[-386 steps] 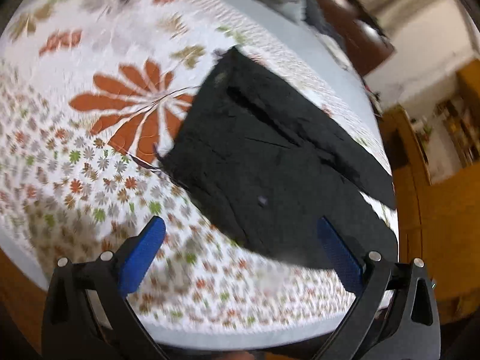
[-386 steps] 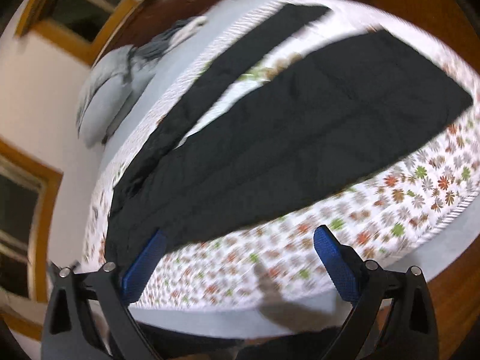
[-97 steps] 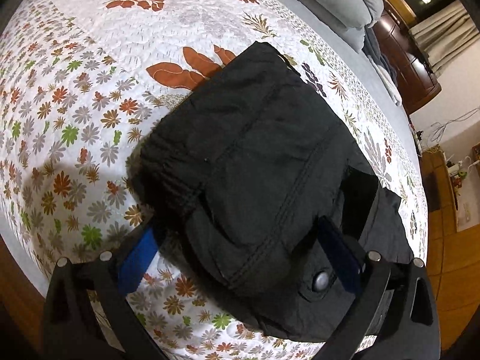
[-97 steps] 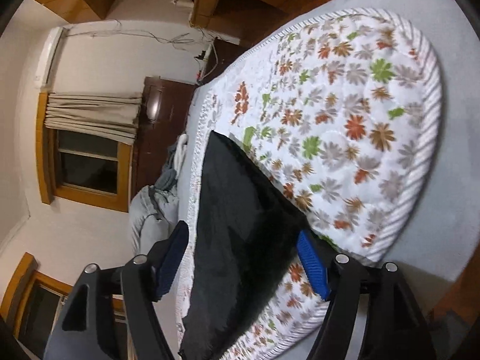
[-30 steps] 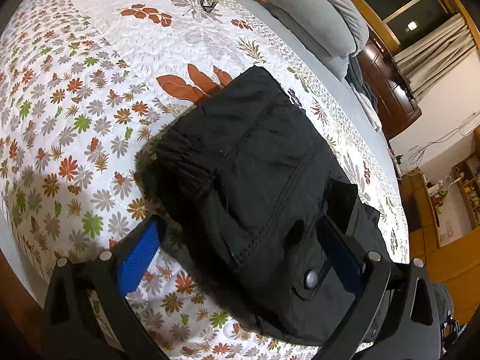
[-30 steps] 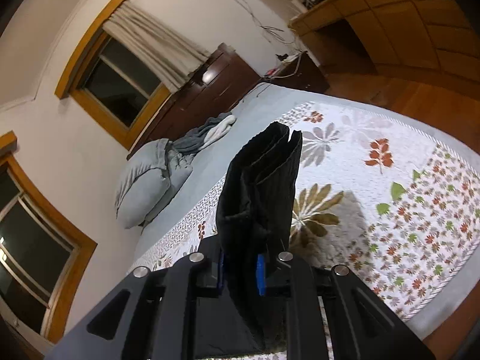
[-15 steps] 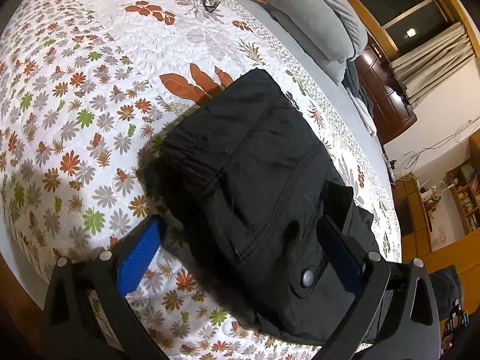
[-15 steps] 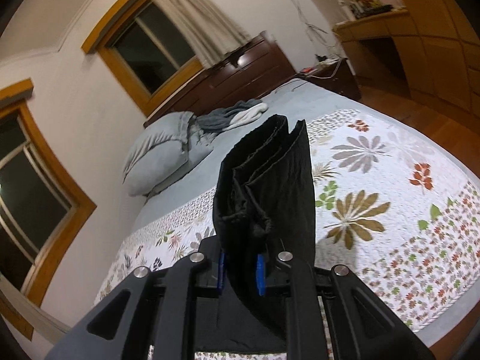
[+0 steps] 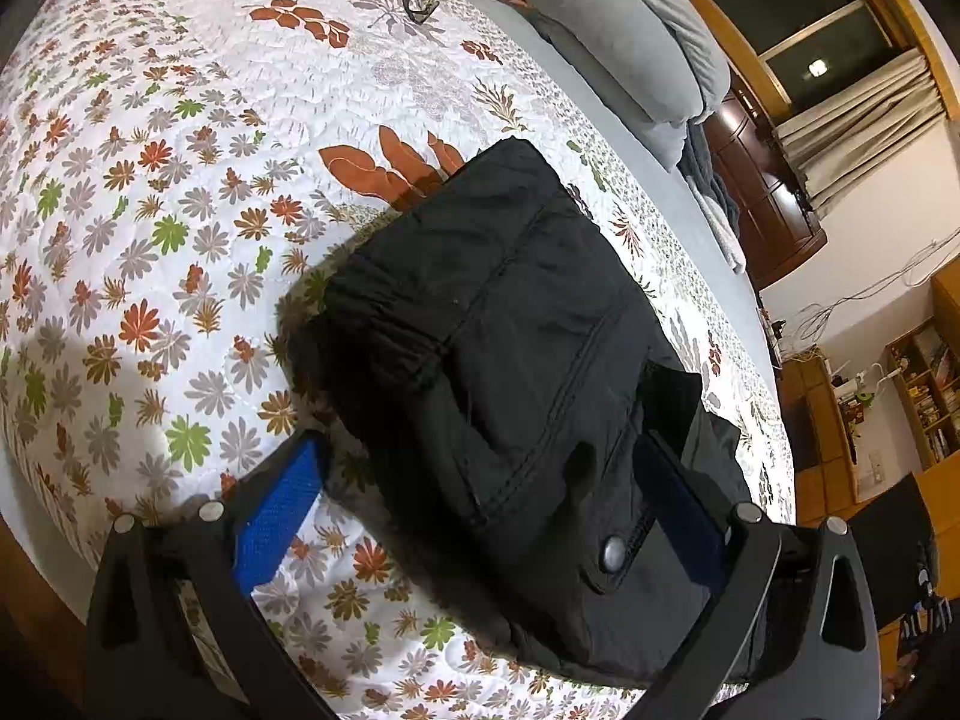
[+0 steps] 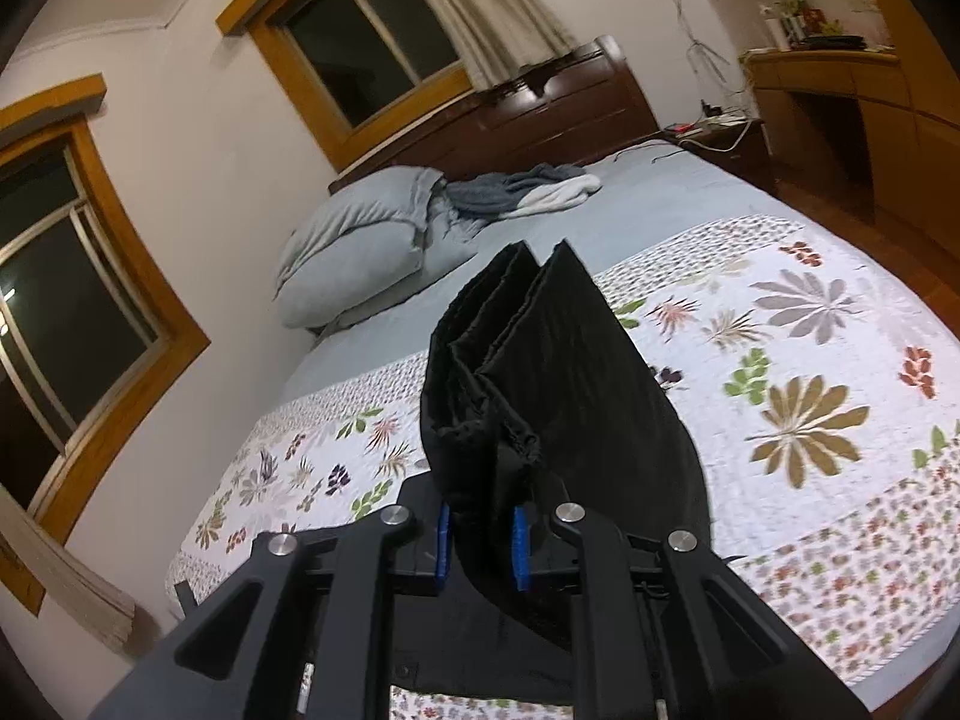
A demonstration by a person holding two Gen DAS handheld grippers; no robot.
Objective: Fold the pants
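The black pants (image 9: pixel 510 360) lie on the floral quilt (image 9: pixel 150 180), waist end nearest, with a snap button (image 9: pixel 615 552) showing. My left gripper (image 9: pixel 480 510) hovers open over that waist end, its blue pads (image 9: pixel 276 516) wide apart on either side of the cloth. In the right wrist view, my right gripper (image 10: pixel 482 540) is shut on a bunched bundle of the pants' leg layers (image 10: pixel 528 372), which rises from the jaws above the quilt (image 10: pixel 810 420). The cloth hides the bed right under it.
A grey pillow (image 10: pixel 360 258) and a heap of grey and white clothes (image 10: pixel 528 186) lie by the dark wooden headboard (image 10: pixel 558 114). A small dark object (image 9: pixel 420 0) rests far up the quilt. A wooden desk (image 10: pixel 840 90) stands beside the bed.
My right gripper has swung across the bed and risen a little with the pant legs, rolling so the room now looks more level. The left gripper has stayed put.
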